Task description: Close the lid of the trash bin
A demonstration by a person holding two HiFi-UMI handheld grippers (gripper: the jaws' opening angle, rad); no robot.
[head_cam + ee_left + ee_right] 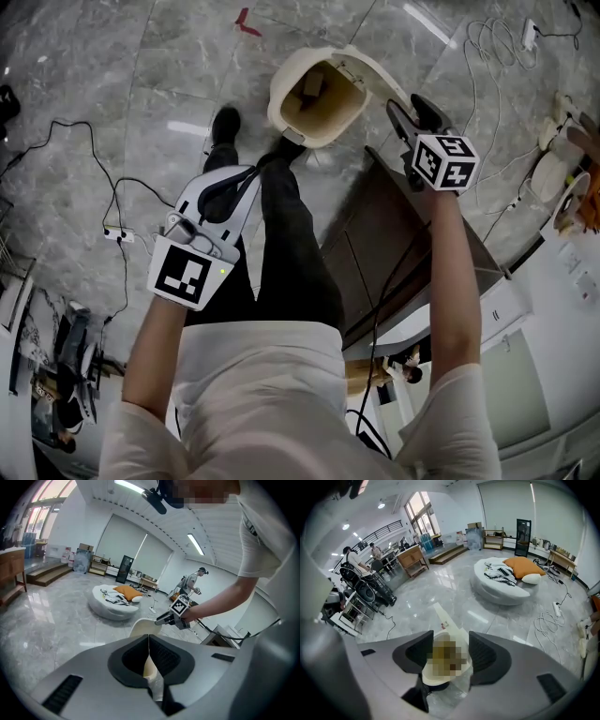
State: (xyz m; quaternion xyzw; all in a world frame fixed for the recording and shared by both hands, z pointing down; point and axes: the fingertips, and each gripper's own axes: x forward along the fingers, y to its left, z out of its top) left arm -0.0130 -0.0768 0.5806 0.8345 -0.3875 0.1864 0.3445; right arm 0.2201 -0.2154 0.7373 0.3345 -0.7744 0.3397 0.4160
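Trash bin on floor, lid raised, open. Right gripper just beside lid, fingers spread, empty. Left gripper fingers pressed together, idle.
Risk: off-centre push slips off lid edge; hard push tips bin.

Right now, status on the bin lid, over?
Left gripper shut, empty. Right gripper open above trash bin. Lid up, not closed. Shoe beside bin base.
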